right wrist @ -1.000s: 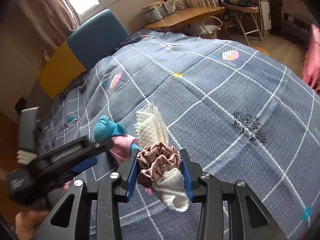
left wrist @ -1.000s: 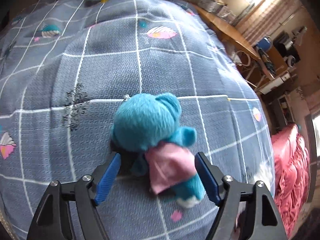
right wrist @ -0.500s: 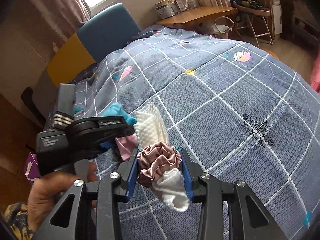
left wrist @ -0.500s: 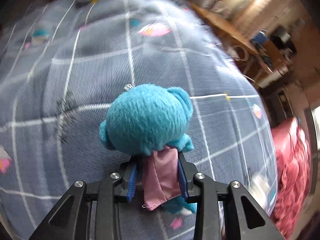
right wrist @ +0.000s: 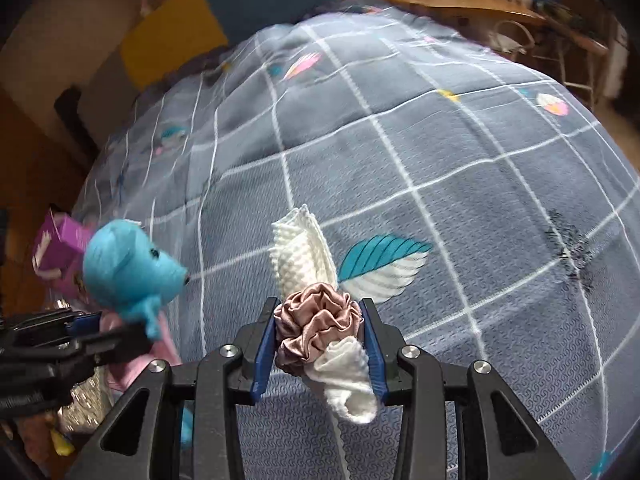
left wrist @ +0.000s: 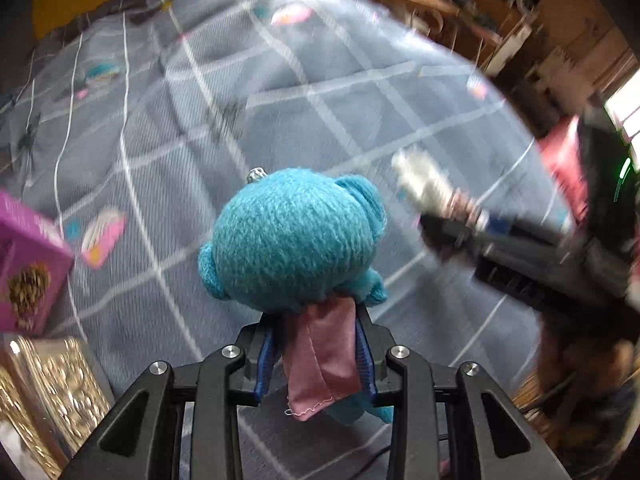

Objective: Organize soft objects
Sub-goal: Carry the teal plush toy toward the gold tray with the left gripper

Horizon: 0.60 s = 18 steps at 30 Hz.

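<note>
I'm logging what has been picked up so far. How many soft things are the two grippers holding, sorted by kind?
Plush toys: 1, the blue plush toy in the left gripper.
Hair scrunchies: 1, the satin scrunchie in the right gripper.
White cloths: 1, the white textured cloth, in the same grip.
Total: 3

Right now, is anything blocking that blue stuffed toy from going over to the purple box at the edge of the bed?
Nothing visible does. The blue toy hangs in the left claw above bare bedspread, and the purple box sits off to its side with only open quilt between.
</note>
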Each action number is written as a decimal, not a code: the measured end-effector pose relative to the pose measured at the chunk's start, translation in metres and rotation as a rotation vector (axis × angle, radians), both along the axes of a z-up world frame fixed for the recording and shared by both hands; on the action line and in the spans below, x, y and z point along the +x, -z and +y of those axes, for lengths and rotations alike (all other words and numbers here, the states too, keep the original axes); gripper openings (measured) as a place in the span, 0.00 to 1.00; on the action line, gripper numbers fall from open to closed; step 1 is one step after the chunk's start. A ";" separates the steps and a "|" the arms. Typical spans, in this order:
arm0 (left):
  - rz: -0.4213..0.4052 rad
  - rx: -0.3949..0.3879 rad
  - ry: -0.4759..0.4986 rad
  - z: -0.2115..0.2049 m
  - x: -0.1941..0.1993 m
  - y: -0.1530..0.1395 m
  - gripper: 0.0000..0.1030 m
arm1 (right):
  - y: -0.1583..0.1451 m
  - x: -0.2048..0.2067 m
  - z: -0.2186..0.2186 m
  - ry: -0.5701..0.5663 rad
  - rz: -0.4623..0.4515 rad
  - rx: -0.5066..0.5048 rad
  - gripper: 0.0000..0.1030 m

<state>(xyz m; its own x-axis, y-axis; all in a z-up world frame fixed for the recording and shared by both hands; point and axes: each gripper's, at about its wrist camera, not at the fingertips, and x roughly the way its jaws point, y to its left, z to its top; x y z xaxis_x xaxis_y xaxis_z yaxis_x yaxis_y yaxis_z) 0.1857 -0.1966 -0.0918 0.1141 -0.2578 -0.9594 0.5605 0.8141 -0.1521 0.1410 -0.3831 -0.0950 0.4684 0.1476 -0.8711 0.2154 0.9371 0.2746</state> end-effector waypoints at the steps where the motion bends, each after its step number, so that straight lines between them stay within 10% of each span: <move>1: -0.002 0.030 -0.011 0.002 -0.003 0.013 0.33 | 0.003 0.002 0.007 -0.028 0.014 -0.021 0.38; 8: -0.065 -0.045 -0.199 0.017 -0.013 0.042 0.41 | 0.028 0.010 0.017 -0.086 0.125 -0.109 0.38; 18: -0.160 -0.014 -0.147 0.012 -0.024 0.025 0.26 | 0.038 0.019 0.036 -0.138 0.144 -0.192 0.42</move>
<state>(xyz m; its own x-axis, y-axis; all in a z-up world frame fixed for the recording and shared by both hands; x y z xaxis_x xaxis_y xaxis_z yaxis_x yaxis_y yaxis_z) 0.1615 -0.1849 -0.1172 0.3017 -0.2398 -0.9227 0.4535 0.8875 -0.0824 0.1601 -0.3472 -0.1328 0.3245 0.0274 -0.9455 0.1058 0.9923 0.0651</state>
